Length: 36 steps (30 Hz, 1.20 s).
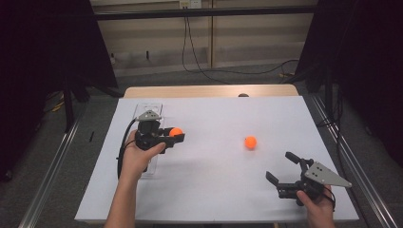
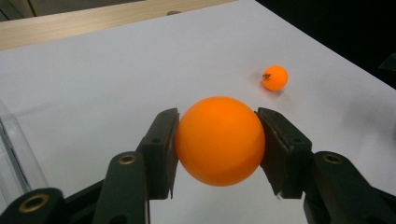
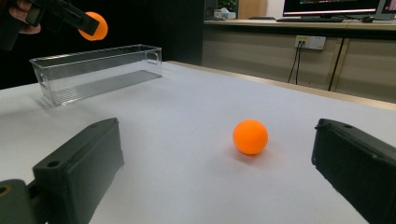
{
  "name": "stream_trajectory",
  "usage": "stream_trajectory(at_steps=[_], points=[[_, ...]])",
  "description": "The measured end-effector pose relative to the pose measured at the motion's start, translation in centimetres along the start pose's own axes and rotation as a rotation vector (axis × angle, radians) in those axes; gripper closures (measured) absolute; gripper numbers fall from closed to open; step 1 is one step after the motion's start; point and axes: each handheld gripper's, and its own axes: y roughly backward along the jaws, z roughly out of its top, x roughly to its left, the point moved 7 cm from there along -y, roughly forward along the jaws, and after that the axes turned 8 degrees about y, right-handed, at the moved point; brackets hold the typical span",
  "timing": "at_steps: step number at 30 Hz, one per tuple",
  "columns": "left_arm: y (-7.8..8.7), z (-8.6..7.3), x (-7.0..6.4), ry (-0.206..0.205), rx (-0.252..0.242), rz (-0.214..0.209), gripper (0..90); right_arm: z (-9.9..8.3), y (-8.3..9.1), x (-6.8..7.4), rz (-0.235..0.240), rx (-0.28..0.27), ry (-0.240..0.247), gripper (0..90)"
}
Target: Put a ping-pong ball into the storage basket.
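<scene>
High view first: we see the left gripper [image 1: 177,137] clamped on an orange ping-pong ball [image 1: 176,131], held in the air just beside the clear plastic bin [image 1: 151,108] at the left of the white table sheet [image 1: 214,190]. The right gripper [image 1: 282,166] stands spread wide and empty near the front right, with a second ping-pong ball [image 1: 250,142] lying loose on the sheet ahead of it, well apart from the bin.

We judge the held ball the main risk. In the left gripper view the ball [image 2: 219,140] is pinched only at its sides, smooth and round, so a small tilt or a slackened squeeze could let it pop out, bounce and roll off. A release short of the bin's thin wall would do the same.

The loose ball [image 3: 251,136] would roll at the lightest nudge from a jaw, so a crooked approach could send it toward the wooden far edge [image 1: 209,91].

Open room is generous across the middle; the bin sits close to the sheet's left border.
</scene>
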Motion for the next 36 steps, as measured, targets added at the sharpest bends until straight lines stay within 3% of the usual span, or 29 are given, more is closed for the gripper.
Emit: stream_trajectory(at_steps=[36], points=[[0.5, 0.2, 1.3, 0.023, -0.012, 0.032, 50.7, 0.0, 0.4, -0.3, -0.002, -0.010, -0.008, 1.7]])
